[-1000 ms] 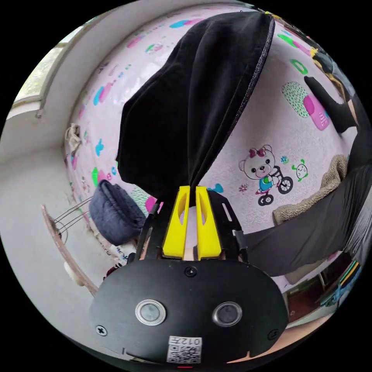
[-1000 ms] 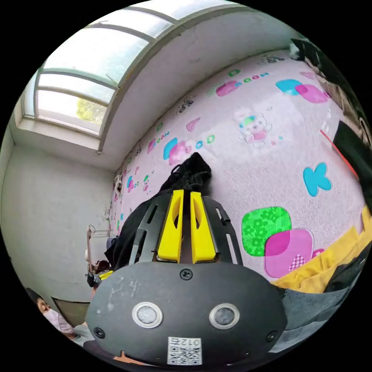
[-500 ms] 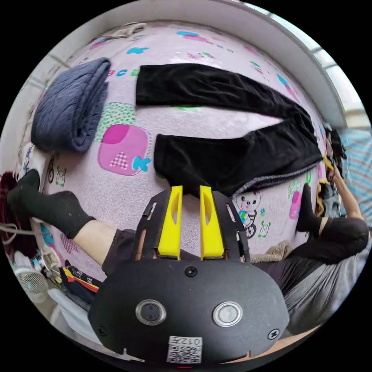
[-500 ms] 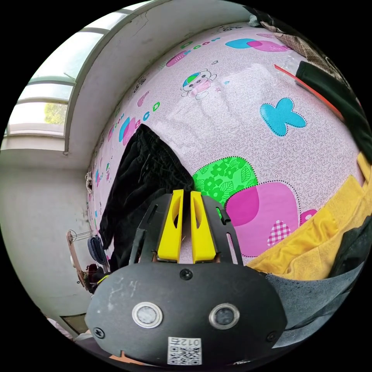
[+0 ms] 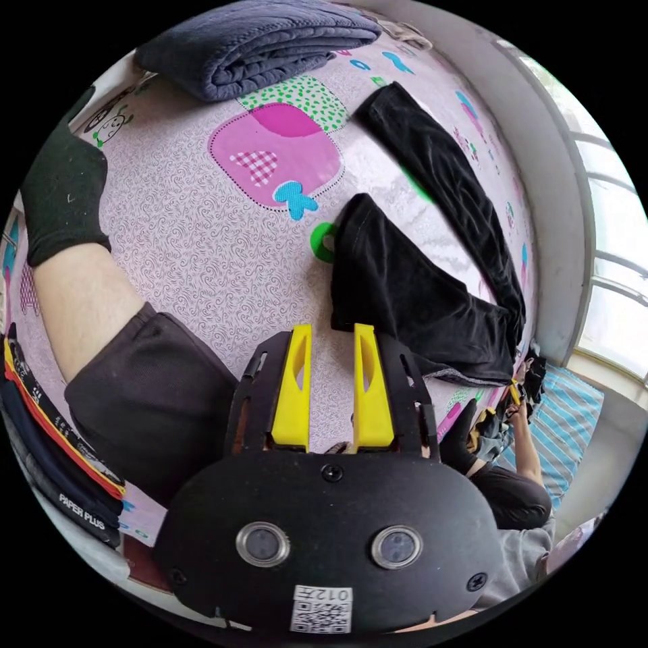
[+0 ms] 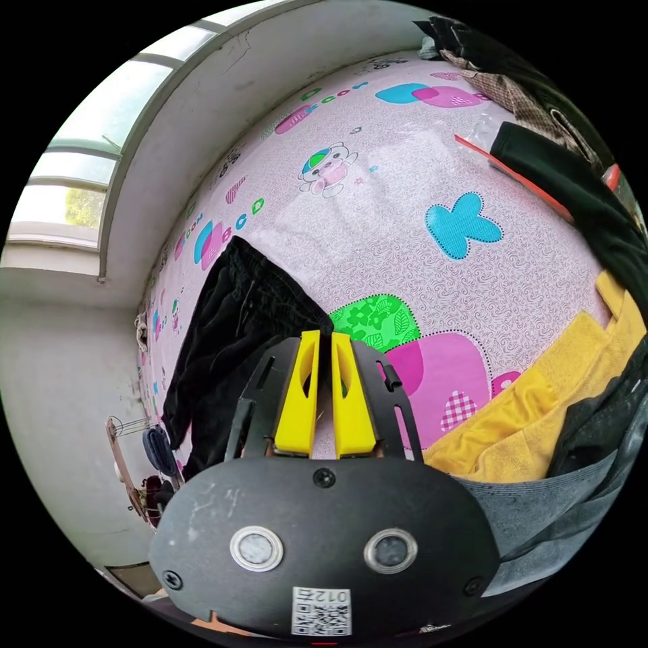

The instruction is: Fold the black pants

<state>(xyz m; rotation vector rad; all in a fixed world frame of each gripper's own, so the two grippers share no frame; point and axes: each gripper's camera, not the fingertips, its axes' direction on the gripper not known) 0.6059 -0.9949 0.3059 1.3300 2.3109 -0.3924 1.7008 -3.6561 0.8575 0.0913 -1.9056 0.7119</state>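
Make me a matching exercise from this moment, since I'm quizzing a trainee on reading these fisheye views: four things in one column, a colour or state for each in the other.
Things:
1. pants
2. blanket
3. left gripper
4. cloth

States:
A. yellow, bunched at the mat's edge
B. open, holding nothing
C. black, spread flat with legs apart
D. dark blue, folded

Pairs: 1-C, 2-D, 3-B, 4-A

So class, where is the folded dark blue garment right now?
In the left gripper view, the folded dark blue garment lies on the patterned pink mat at the top, beyond the pink patch, left of the black pants.
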